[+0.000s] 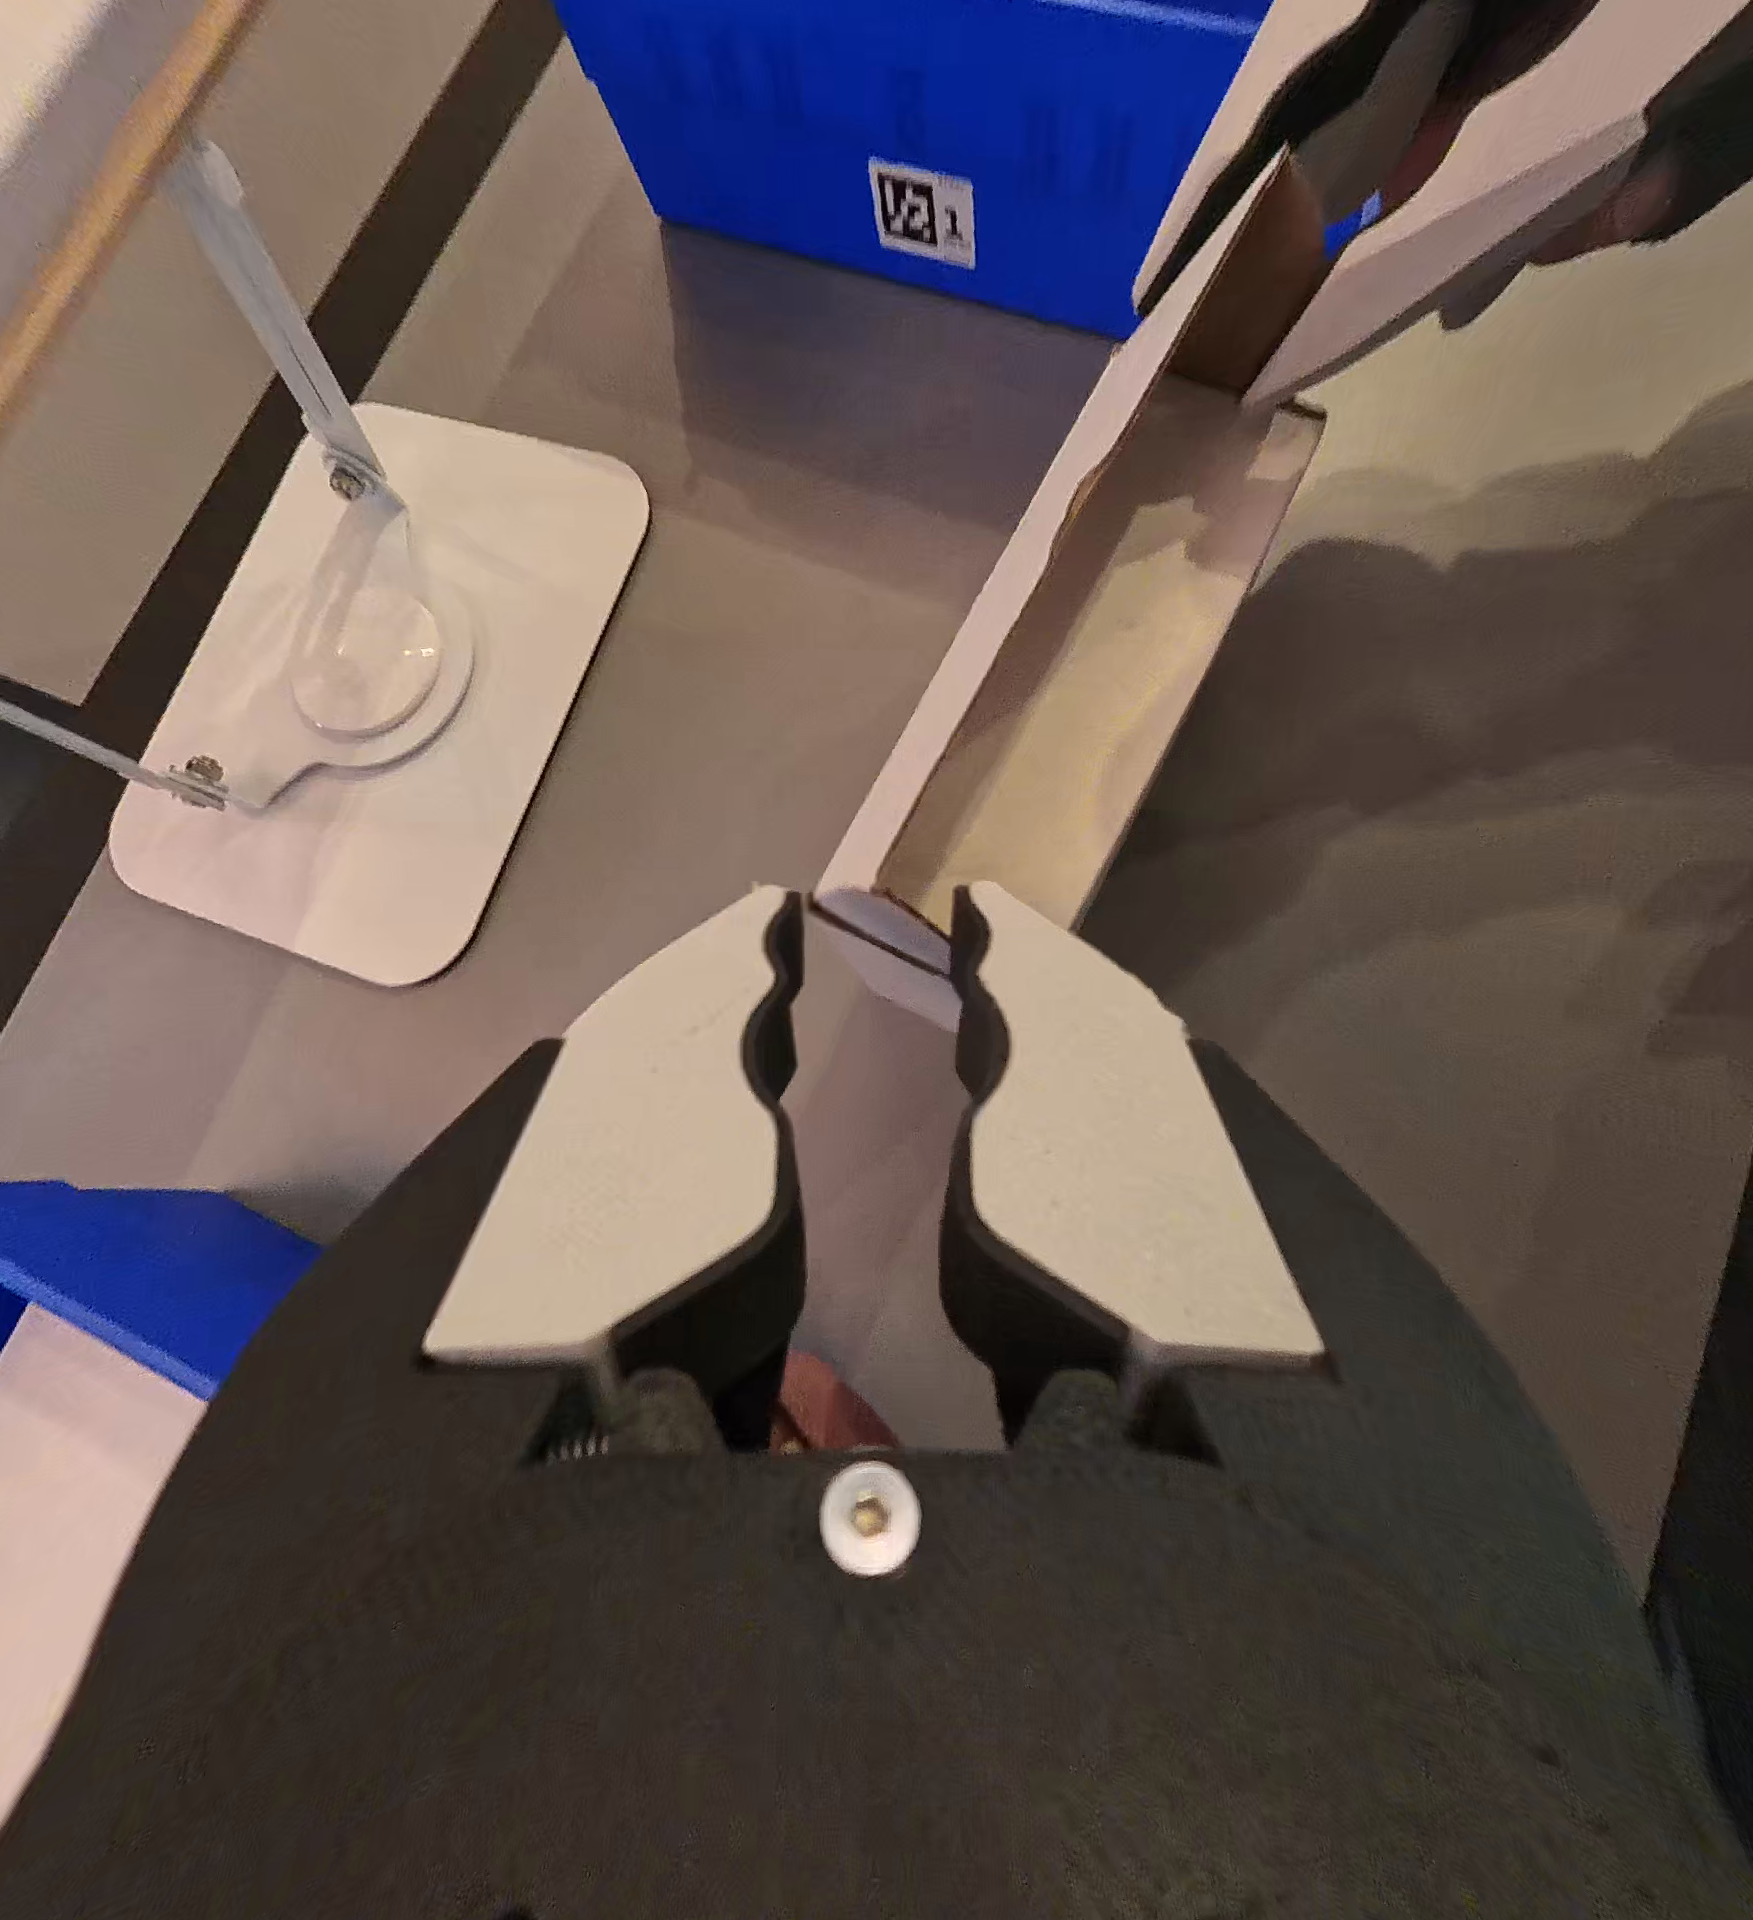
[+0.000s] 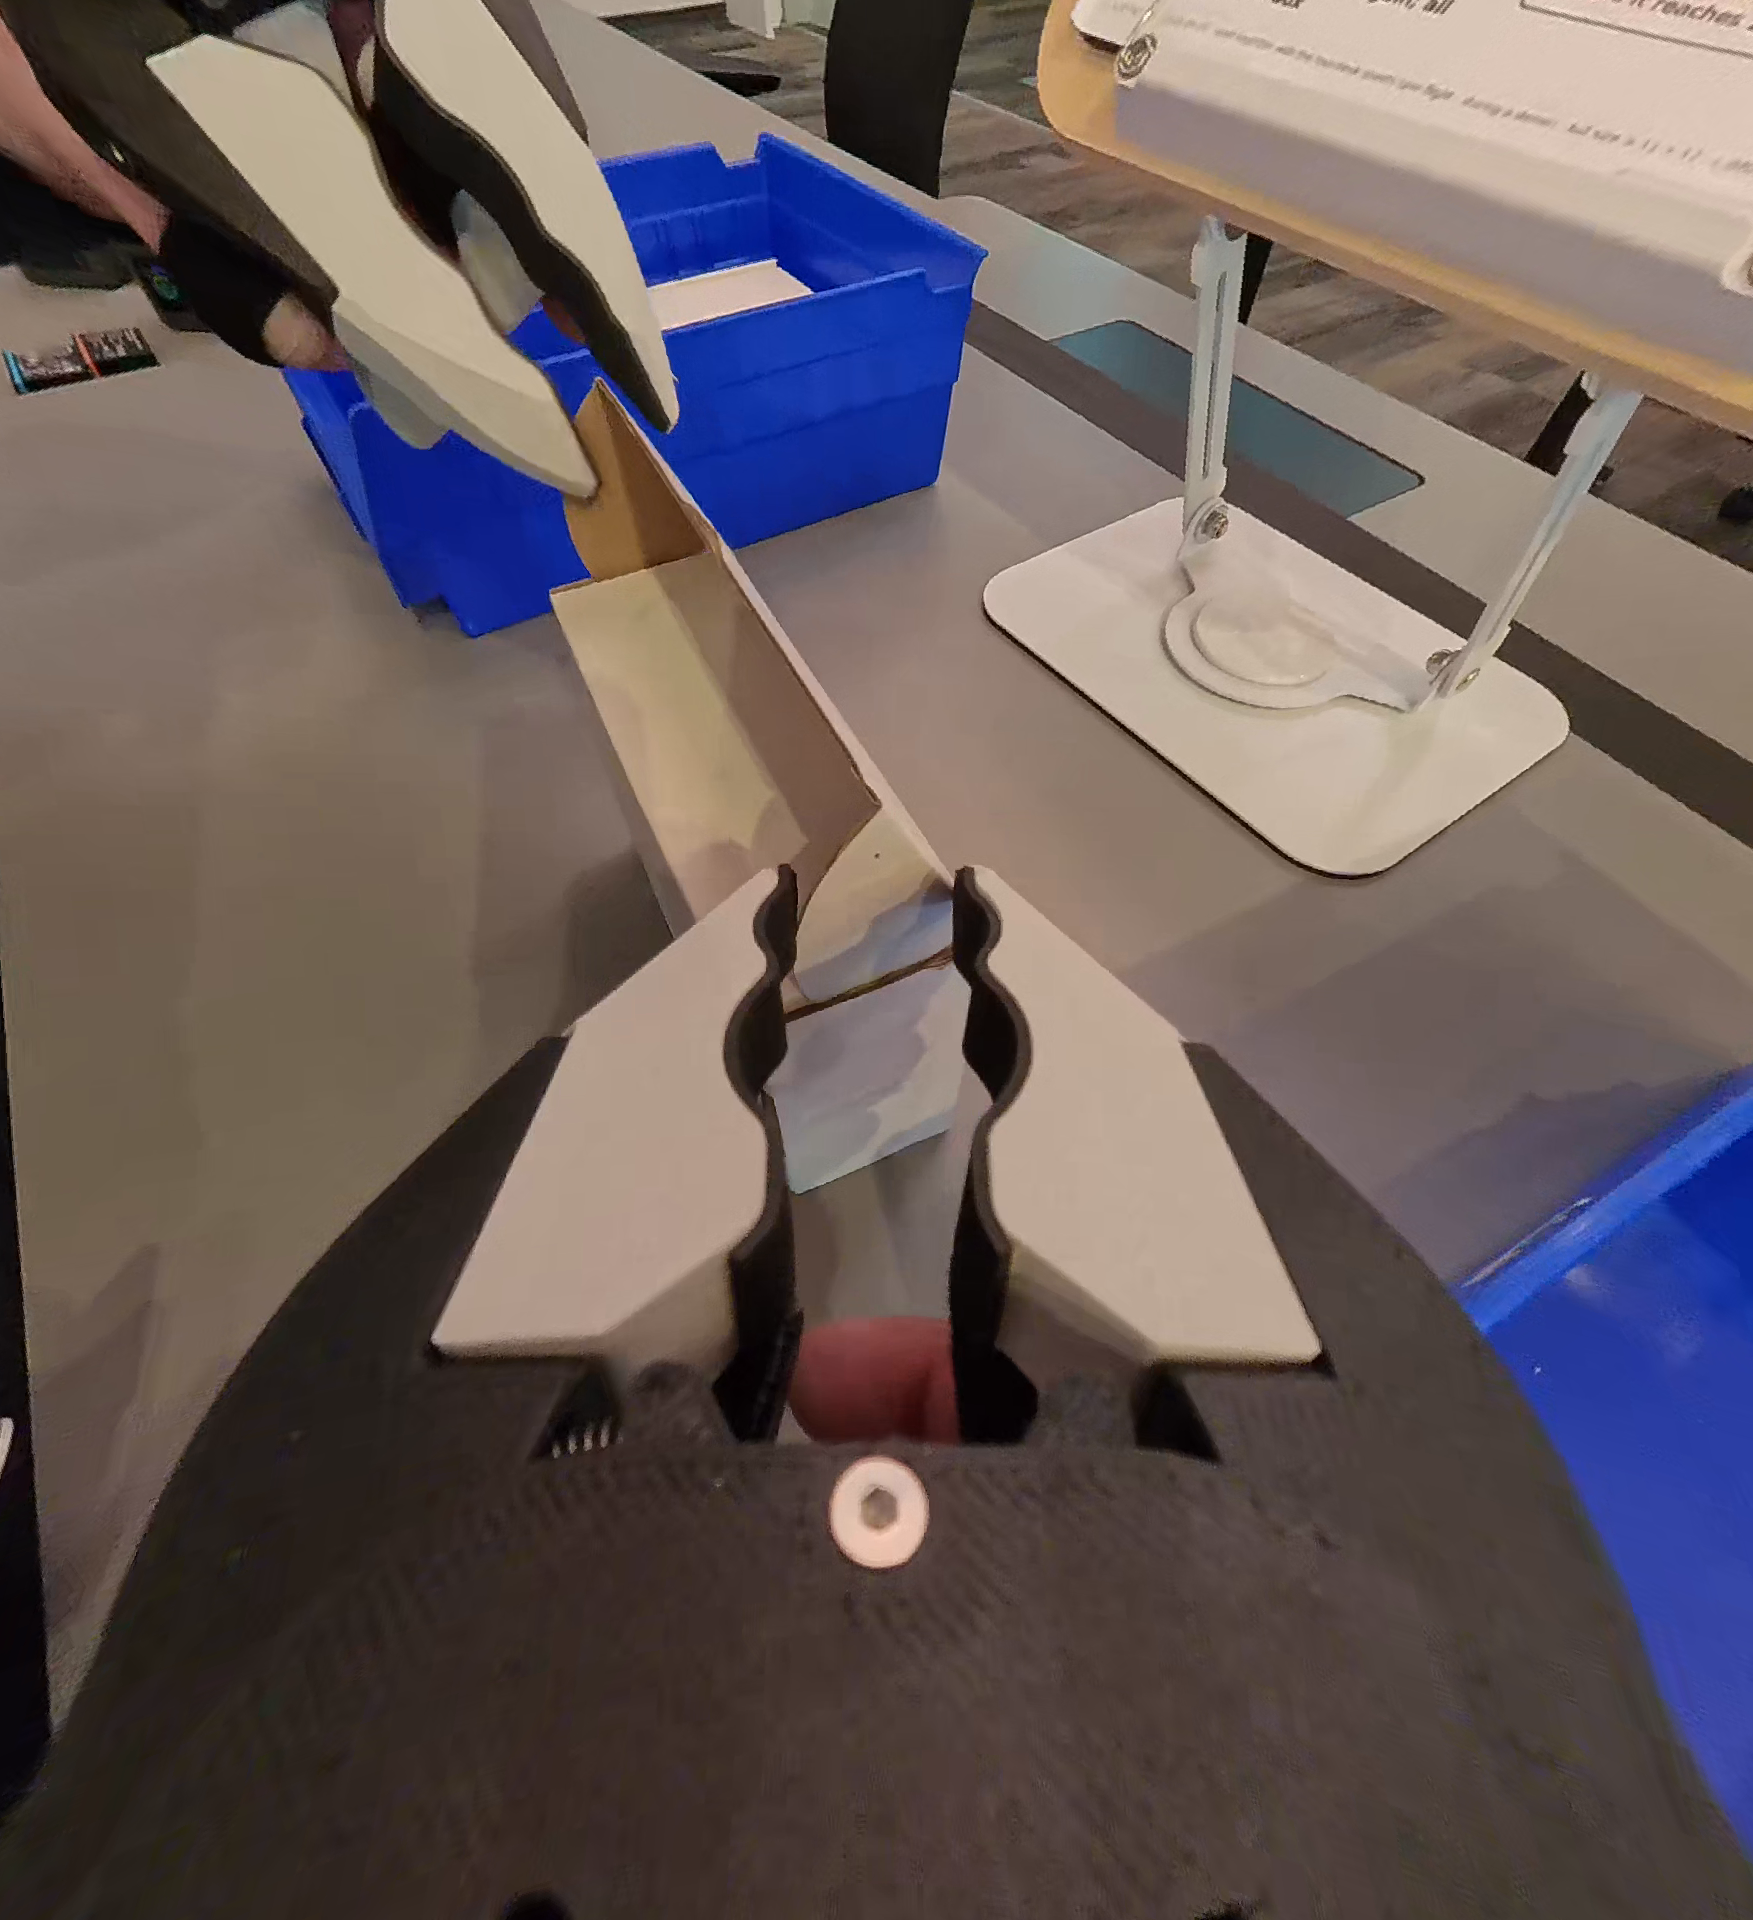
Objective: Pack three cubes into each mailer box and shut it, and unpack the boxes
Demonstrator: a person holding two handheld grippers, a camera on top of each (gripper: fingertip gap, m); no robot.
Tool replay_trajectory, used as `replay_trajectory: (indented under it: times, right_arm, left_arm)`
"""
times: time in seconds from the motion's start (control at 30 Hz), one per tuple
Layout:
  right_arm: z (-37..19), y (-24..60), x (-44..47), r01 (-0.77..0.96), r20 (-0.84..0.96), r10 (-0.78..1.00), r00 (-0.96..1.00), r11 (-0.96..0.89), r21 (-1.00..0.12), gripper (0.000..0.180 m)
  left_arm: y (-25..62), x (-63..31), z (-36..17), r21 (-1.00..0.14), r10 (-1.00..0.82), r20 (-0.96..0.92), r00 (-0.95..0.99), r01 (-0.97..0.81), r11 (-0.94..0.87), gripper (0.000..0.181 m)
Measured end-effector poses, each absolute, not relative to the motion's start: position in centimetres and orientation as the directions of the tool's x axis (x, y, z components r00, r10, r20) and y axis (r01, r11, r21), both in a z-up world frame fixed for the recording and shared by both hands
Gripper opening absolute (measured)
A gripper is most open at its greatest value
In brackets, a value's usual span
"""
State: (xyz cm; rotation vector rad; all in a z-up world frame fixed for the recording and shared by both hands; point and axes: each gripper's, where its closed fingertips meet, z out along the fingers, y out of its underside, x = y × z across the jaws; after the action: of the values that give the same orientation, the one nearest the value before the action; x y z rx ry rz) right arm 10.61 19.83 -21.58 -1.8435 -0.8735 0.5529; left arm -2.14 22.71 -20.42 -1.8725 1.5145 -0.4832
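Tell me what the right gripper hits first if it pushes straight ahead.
The right gripper would most likely meet the near end of the cardboard mailer box, already lying between its open fingers; depth is hard to judge.

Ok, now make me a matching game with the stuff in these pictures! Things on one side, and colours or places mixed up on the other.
Things:
1. mailer box
2. bin
3. stand base
4. left claw

Clues:
A. bright blue all over
B. flat and white with rounded corners
C. tips on either side of a cardboard flap
D. long and open, white outside, brown inside

Right pairs: 1-D, 2-A, 3-B, 4-C
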Motion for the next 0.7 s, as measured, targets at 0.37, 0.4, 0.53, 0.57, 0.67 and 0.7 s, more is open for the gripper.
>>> replay_trajectory:
  times: [0.37, 0.4, 0.53, 0.57, 0.67, 0.7]
  right_arm:
    - [-22.0, 19.2, 10.6, 0.466, 0.199, 0.796, 0.571, -0.115, -0.877, 0.030]
    - [-22.0, 19.1, 10.6, 0.478, 0.210, 0.799, 0.564, -0.109, -0.872, 0.031]
    - [-21.0, 18.3, 10.8, 0.471, 0.198, 0.821, 0.535, -0.096, -0.877, 0.046]
    - [-20.3, 18.1, 10.9, 0.449, 0.175, 0.829, 0.531, -0.099, -0.888, 0.048]
    - [-18.5, 17.9, 10.3, 0.364, 0.073, 0.850, 0.521, -0.144, -0.920, 0.044]
    - [-18.1, 17.9, 10.0, 0.354, 0.061, 0.854, 0.517, -0.148, -0.923, 0.041]
  left_arm:
    - [22.0, -1.4, -21.0, -0.682, -0.944, -0.283, 0.172, -0.728, 0.072, 0.015]
    - [21.9, -1.5, -21.0, -0.676, -0.938, -0.302, 0.168, -0.731, 0.087, 0.015]
    - [21.8, -1.7, -21.1, -0.672, -0.932, -0.316, 0.178, -0.735, 0.087, 0.015]
    - [21.8, -1.7, -21.2, -0.667, -0.931, -0.319, 0.177, -0.739, 0.088, 0.015]
    - [21.7, -1.7, -21.2, -0.647, -0.921, -0.356, 0.160, -0.753, 0.119, 0.017]
    - [21.7, -1.7, -21.2, -0.647, -0.917, -0.365, 0.161, -0.752, 0.125, 0.018]
